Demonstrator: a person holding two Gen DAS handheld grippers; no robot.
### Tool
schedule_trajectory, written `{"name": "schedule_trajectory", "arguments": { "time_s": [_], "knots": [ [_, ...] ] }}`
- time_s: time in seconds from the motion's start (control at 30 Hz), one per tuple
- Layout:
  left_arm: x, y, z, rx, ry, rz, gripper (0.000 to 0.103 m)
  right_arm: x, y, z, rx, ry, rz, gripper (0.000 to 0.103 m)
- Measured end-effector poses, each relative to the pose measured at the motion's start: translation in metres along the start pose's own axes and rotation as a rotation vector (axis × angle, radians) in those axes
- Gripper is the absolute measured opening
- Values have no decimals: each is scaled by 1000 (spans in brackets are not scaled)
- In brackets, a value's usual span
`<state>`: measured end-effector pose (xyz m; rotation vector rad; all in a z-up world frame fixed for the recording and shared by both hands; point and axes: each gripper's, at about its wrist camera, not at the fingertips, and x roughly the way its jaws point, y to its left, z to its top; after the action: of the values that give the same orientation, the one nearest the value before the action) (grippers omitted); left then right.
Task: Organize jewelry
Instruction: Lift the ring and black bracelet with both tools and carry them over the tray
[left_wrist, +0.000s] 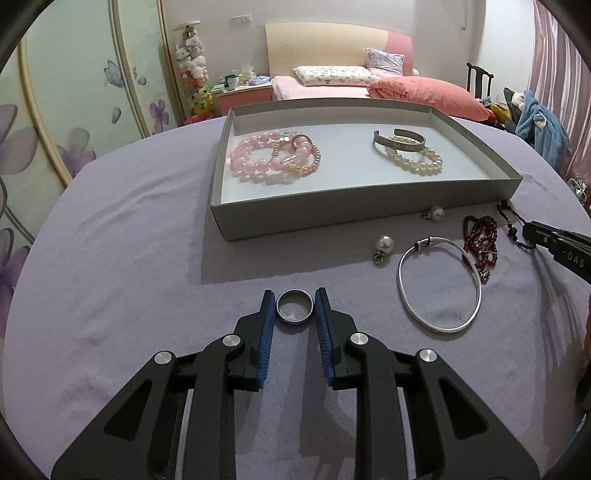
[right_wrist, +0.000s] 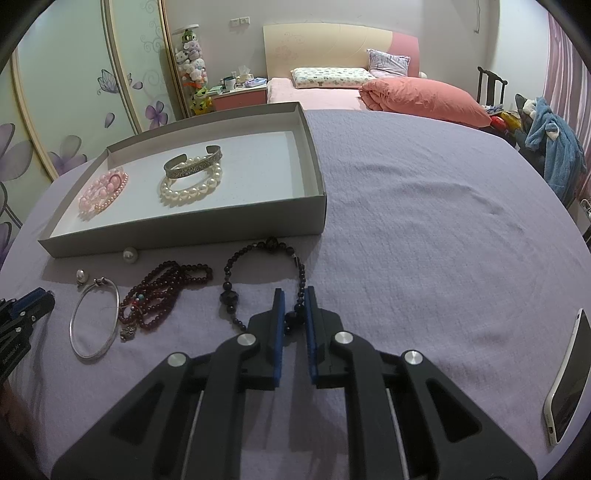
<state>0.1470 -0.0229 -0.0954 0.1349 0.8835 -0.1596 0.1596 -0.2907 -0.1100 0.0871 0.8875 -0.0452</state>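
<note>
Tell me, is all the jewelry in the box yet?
Not yet. Done: the pink bracelets, silver cuff and pearl bracelet lie in the box. In hand: the left gripper is shut on a ring, and the right gripper on the black beads. Left on the cloth: the silver bangle, red beads and two pearl charms.

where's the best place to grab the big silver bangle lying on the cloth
Take the silver bangle across its thin wire on the near, bare arc, coming down from above. It lies flat on the cloth, and its far-right arc touches the red bead strand, so that side is crowded.
</note>
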Motion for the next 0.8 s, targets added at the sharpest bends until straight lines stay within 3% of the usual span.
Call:
{"name": "schedule_trajectory", "arguments": {
  "time_s": [0.8],
  "knots": [
    [0, -1, 0, -2, 0, -4, 24, 0, 0, 0, 1, 0, 1, 12]
  ]
}}
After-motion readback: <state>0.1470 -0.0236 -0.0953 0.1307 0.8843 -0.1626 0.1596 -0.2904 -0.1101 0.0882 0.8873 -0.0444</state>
